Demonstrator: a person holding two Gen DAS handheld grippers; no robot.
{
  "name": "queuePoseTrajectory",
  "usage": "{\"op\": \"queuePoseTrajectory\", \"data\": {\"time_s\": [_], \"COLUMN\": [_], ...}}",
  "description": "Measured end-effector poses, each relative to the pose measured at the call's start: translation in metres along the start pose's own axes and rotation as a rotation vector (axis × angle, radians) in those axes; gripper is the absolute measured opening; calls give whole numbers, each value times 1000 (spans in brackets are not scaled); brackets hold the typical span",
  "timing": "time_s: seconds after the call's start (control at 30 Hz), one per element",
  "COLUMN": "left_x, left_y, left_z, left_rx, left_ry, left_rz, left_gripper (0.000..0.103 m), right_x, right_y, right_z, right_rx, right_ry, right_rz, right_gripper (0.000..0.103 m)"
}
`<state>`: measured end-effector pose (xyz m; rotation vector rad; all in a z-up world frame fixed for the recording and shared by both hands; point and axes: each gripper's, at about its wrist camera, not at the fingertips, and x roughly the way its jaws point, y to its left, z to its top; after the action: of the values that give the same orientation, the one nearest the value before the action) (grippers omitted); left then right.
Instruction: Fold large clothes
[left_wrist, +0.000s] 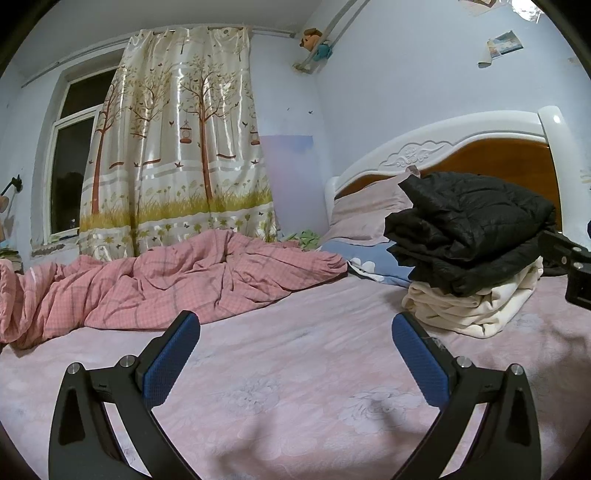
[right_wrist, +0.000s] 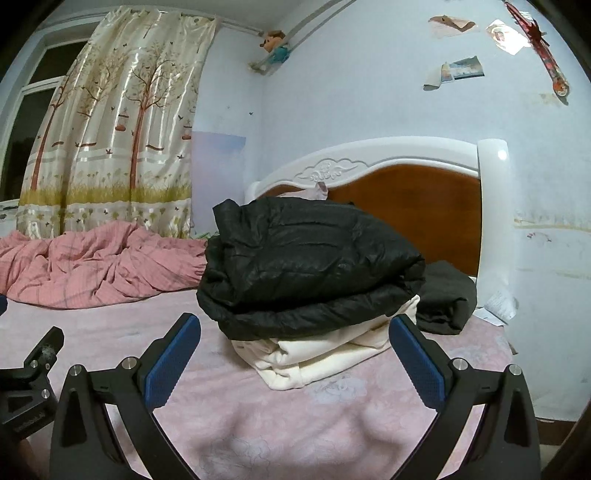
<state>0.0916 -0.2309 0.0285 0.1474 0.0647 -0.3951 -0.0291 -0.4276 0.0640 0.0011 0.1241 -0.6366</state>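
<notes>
A folded black padded jacket (right_wrist: 306, 266) lies on top of a folded cream garment (right_wrist: 317, 354) on the pink bedsheet (right_wrist: 295, 424), close to the headboard. The same stack shows at the right of the left wrist view: jacket (left_wrist: 469, 229), cream garment (left_wrist: 472, 306). My right gripper (right_wrist: 295, 325) is open, its blue pads (right_wrist: 171, 363) wide apart just short of the stack and holding nothing. My left gripper (left_wrist: 295, 325) is open too, over bare sheet (left_wrist: 295, 387) to the left of the stack. A second dark folded garment (right_wrist: 447, 299) sits behind the stack.
A crumpled pink checked quilt (left_wrist: 147, 280) lies along the far left of the bed. Pillows (left_wrist: 369, 218) lean on the white and brown headboard (right_wrist: 406, 192). A curtain (left_wrist: 173, 147) and a window stand behind. The wall (right_wrist: 546, 258) borders the bed's right edge.
</notes>
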Motion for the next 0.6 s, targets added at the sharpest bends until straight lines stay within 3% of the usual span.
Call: {"op": "queuePoseTrajectory", "data": {"time_s": [0.6], "left_x": [1], "left_y": [-3], "left_z": [0], "left_rx": [3], "left_ry": [2], "left_rz": [-4], "left_gripper": [103], "right_x": [7], "right_y": [6], "right_z": [-2], "right_rx": [-34], "right_ry": [20], "right_rz": [5], "right_gripper": [103]}}
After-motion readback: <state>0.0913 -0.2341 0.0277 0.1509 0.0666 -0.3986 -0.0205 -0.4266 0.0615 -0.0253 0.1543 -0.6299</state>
